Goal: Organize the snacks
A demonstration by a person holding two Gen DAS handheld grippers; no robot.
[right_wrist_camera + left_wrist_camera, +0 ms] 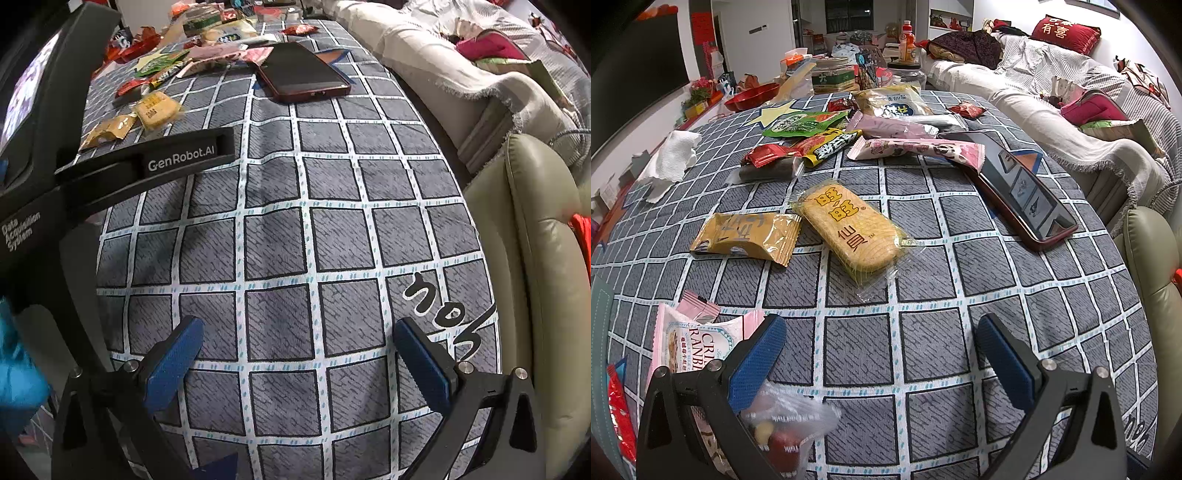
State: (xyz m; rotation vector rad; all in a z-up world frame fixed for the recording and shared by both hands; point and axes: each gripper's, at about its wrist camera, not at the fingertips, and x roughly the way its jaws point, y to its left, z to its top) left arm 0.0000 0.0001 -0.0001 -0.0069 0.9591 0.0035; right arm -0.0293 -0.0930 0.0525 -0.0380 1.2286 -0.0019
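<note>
Snack packets lie on a grey checked tablecloth (923, 369). A yellow rice-cracker packet (849, 230) and a gold packet (746, 236) lie in the middle, ahead of my open, empty left gripper (882, 339). A pink cranberry packet (690, 350) lies left of the left finger, and a clear bag of small snacks (786, 421) lies under it. Several packets pile at the far side, among them a pink one (916, 149) and a green one (801, 123). My right gripper (299, 339) is open and empty above bare cloth. The left gripper's body (147, 162) shows to its left.
A phone (1019, 184) lies right of the pile; it also shows in the right wrist view (303, 72). A white tissue (672, 158) lies at the left. A red bowl (753, 96) and jars stand at the far edge. A sofa (1071, 110) and beige cushion (535, 258) border the right side.
</note>
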